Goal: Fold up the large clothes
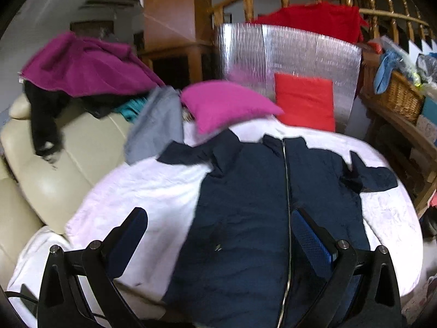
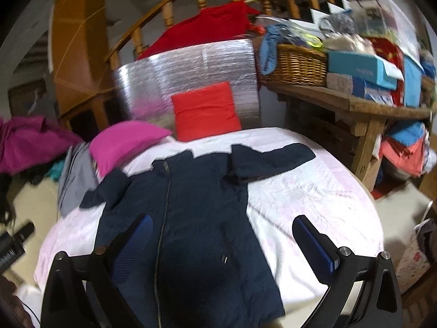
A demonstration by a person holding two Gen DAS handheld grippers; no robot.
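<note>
A dark navy zip-front jacket lies spread flat, front up, on a white sheet; both sleeves stretch out to the sides. It also shows in the right wrist view. My left gripper is open and empty, hovering above the jacket's lower left part. My right gripper is open and empty, above the jacket's lower right side, its right finger over the white sheet.
A magenta pillow, a red cushion and a silver foil panel stand at the far end. A cream sofa with piled clothes is left. A wooden table with a wicker basket is right.
</note>
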